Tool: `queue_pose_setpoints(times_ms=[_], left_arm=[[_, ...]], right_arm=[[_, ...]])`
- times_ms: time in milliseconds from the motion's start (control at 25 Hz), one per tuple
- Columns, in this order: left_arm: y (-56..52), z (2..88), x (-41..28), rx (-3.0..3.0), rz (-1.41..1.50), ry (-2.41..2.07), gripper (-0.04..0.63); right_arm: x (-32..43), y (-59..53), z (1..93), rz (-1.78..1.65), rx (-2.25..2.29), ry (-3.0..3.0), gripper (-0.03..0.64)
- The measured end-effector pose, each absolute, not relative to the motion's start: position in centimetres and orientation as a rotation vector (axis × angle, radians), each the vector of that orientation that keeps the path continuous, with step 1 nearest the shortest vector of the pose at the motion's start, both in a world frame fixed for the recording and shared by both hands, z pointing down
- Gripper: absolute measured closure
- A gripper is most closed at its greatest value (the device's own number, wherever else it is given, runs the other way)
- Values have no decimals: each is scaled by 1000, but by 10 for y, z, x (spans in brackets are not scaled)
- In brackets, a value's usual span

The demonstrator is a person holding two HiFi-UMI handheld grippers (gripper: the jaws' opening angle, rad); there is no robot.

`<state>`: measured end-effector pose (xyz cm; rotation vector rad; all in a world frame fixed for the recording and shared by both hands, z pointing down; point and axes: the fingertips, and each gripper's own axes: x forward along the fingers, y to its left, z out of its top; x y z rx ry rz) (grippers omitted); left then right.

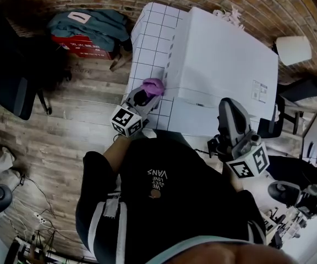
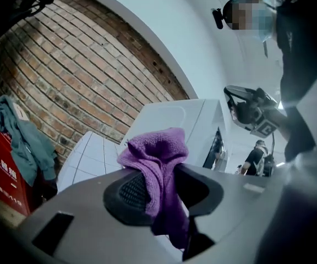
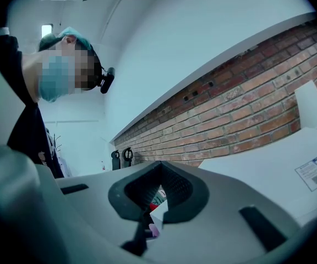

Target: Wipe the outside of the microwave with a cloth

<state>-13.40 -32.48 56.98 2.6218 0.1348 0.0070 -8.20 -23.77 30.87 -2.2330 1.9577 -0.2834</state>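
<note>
Your left gripper point(image 1: 146, 97) is clamped on the purple cloth point(image 1: 153, 85), right at the white microwave's point(image 1: 224, 65) near left corner, and the casing stretches off to the right. Your right gripper point(image 1: 229, 108), closed and empty, hangs by its near right edge.

The right tool point(image 3: 160, 172), jaws together, faces a brick wall point(image 3: 246, 114).

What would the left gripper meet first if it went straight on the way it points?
Most likely the white microwave, on its side wall. The purple cloth clamped in the left gripper would touch first, though depth is unclear.
</note>
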Motion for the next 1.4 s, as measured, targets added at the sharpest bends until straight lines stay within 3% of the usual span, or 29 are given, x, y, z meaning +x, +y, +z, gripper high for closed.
queue_pose_setpoints(times_ms=[360, 1040, 1400], left_arm=[[-349, 583, -93, 2603, 15, 108, 466], [-486, 592, 87, 2595, 172, -9, 466], [-502, 587, 95, 2541, 179, -29, 466]], right_arm=[[-56, -236, 302, -270, -2261, 1945, 621], [21, -248, 302, -302, -2277, 1942, 621], [16, -245, 299, -285, -2291, 1917, 621]])
